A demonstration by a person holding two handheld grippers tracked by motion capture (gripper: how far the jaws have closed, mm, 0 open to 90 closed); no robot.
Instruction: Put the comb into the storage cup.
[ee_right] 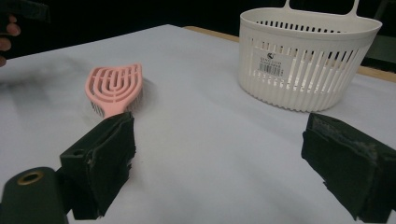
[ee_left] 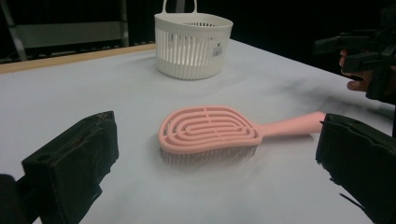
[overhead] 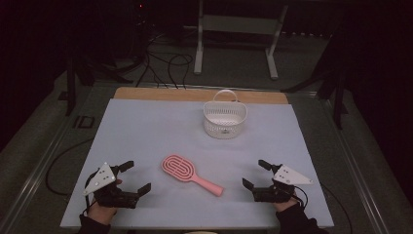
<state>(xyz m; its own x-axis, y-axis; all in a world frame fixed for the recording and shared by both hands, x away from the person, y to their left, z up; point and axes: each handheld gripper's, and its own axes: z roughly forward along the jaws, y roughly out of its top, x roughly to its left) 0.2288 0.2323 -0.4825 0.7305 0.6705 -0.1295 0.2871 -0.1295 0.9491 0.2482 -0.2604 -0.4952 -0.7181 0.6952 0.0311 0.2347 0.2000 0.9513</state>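
Observation:
A pink hairbrush (overhead: pixel 187 174) lies bristles down on the white table cover, handle toward the near right; its head (ee_left: pixel 208 130) faces the left gripper view, and it shows at the left of the right gripper view (ee_right: pixel 114 86). A white slatted basket (overhead: pixel 224 118) with a handle stands upright farther back (ee_left: pixel 193 44) (ee_right: pixel 306 56). My left gripper (overhead: pixel 135 178) rests at the near left, open and empty, jaws wide on either side of the brush in its own view (ee_left: pixel 219 163). My right gripper (overhead: pixel 255 174) sits at the near right, open and empty (ee_right: pixel 224 172).
The white cover (overhead: pixel 146 131) spans most of the table, with a wooden strip (overhead: pixel 160 93) along the far edge. Beyond the table are a white metal frame (overhead: pixel 238 34) and cables (overhead: pixel 168 66) on the floor. The surroundings are dark.

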